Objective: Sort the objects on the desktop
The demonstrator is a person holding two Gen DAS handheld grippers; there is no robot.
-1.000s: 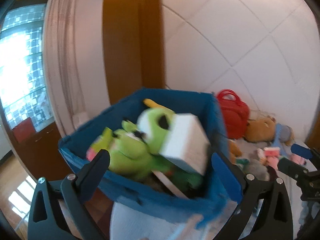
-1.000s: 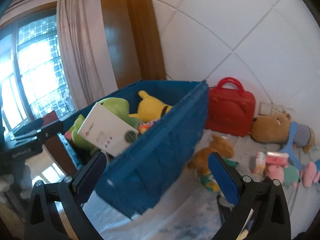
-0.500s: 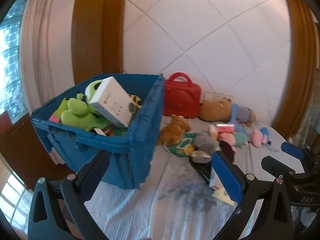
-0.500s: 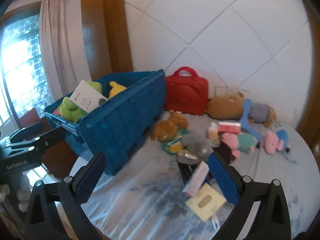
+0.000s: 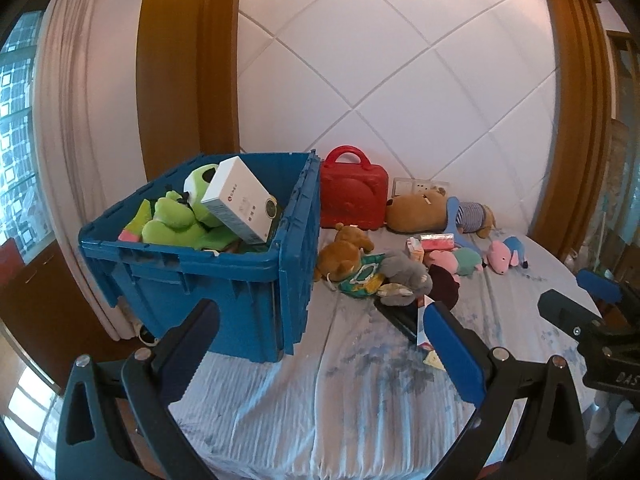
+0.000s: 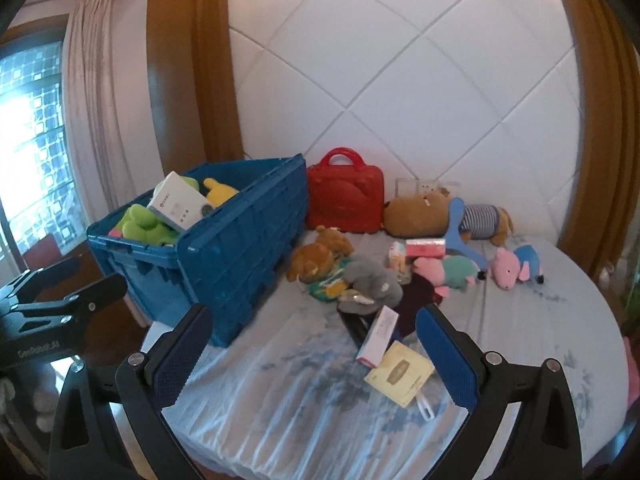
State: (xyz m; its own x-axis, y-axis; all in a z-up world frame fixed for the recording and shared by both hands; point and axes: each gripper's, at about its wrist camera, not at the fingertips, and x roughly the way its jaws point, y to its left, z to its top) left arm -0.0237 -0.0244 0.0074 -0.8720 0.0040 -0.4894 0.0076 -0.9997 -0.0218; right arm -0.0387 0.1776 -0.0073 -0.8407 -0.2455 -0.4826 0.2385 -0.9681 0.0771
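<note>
Both grippers hang back over the near edge of the table, the left gripper and right gripper each spread wide with nothing between the pads. At 10 o'clock the blue crate holds a green plush with a white box leaning on top, propped by the toys beneath. Loose items cluster at 12 to 1 o'clock: a brown plush, grey plush, 2 pink pig toys, a pink carton and yellow card. A red case stands against the wall.
</note>
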